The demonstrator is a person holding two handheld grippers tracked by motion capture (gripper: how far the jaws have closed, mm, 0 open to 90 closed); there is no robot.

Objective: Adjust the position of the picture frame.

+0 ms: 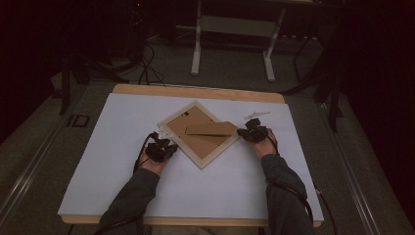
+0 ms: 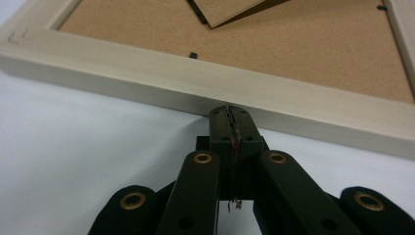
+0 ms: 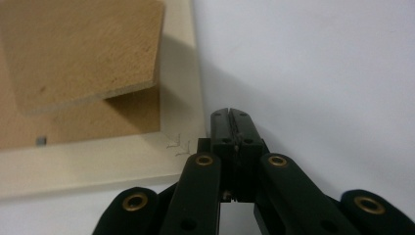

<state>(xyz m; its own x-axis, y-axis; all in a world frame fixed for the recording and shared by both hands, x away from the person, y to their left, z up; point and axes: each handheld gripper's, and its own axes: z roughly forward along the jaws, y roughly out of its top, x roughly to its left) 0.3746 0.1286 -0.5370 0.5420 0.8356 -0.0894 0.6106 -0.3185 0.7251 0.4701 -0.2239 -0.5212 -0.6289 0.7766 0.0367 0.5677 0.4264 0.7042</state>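
A pale wooden picture frame [image 1: 198,159] lies face down and turned like a diamond on the white sheet, its brown backing board [image 1: 195,131] up. The cardboard stand flap [image 1: 210,129] juts from the backing. My left gripper [image 1: 166,147] is shut with nothing in it, its tip against the frame's lower left side [image 2: 161,85]. At the frame's right corner [image 3: 147,164] my right gripper [image 1: 247,131] is shut too, holding nothing, with the flap [image 3: 78,49] raised over the backing just beyond.
The white sheet [image 1: 122,142] covers a wooden table [image 1: 195,91]. A small pale object [image 1: 257,115] lies just behind my right gripper. Beyond the table stand a white desk frame [image 1: 235,39] and cables on the dark floor.
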